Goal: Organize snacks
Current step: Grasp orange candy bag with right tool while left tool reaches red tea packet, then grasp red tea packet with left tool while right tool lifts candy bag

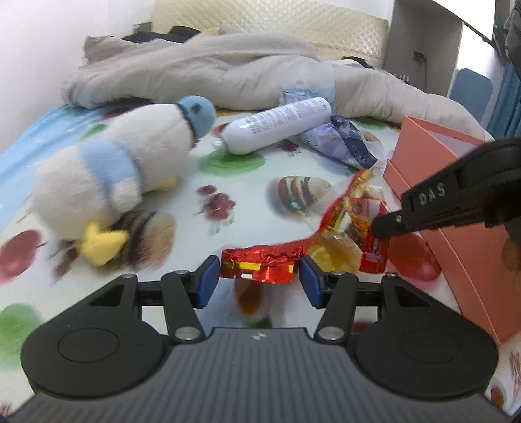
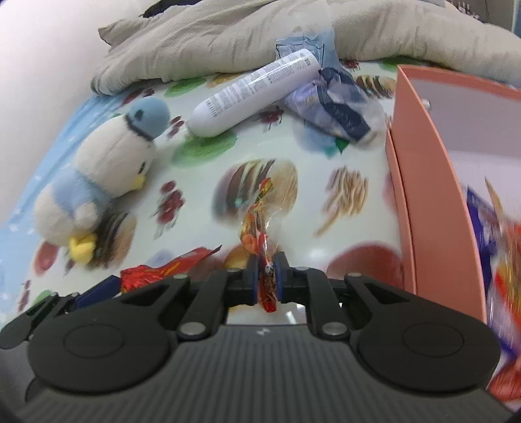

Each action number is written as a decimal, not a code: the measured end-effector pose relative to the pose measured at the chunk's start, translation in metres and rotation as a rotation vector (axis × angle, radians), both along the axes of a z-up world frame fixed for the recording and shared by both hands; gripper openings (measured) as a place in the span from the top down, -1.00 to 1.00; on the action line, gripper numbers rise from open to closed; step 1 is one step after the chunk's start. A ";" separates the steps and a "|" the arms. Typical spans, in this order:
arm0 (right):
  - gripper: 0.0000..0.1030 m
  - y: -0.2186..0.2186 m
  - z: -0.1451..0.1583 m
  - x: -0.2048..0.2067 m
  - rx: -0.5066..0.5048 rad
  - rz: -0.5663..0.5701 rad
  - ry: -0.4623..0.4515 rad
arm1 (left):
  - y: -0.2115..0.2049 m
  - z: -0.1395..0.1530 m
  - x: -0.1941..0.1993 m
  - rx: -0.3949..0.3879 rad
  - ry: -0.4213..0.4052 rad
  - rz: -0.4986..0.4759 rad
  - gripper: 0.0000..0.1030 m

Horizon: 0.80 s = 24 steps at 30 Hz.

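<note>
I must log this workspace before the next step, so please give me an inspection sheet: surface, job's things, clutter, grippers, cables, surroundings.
Surface: bed sheet printed with food pictures.
Job's things: crinkled red foil snack packet between the left jaws; clear-and-red candy bag pinched by the right jaws; open salmon-pink cardboard box with colourful packets inside, blurred.
Clutter: white-and-blue plush penguin, white cylindrical plastic bottle, crumpled blue-and-clear wrappers, beige quilted blanket.
Grippers: left gripper jaws open around the foil packet; right gripper shut on the candy bag.
Cables: one dark cable at a wall socket.
Surroundings: white wall, padded headboard, blue chair.
</note>
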State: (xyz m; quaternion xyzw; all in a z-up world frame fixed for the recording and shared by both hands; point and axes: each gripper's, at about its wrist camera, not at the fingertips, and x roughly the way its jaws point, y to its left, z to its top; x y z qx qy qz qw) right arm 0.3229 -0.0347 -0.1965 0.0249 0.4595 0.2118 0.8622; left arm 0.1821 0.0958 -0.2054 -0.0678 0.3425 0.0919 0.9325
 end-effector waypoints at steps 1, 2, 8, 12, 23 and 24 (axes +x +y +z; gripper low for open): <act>0.75 -0.004 0.001 -0.009 0.015 -0.008 0.002 | 0.001 0.001 -0.009 -0.021 0.004 0.009 -0.16; 0.75 -0.007 0.001 -0.017 0.033 -0.015 0.007 | 0.002 0.002 -0.018 -0.053 0.011 0.021 -0.16; 0.75 -0.026 0.003 -0.066 0.073 -0.046 0.003 | -0.008 0.005 -0.063 -0.066 0.022 0.046 -0.16; 0.75 -0.036 0.004 -0.096 0.064 -0.047 -0.018 | -0.019 0.000 -0.085 -0.079 0.041 0.054 -0.12; 0.75 -0.062 -0.007 -0.155 0.064 -0.090 -0.030 | -0.024 -0.014 -0.111 -0.132 0.084 0.032 -0.11; 0.75 -0.063 -0.007 -0.158 0.061 -0.093 -0.035 | -0.023 -0.014 -0.109 -0.128 0.088 0.029 -0.14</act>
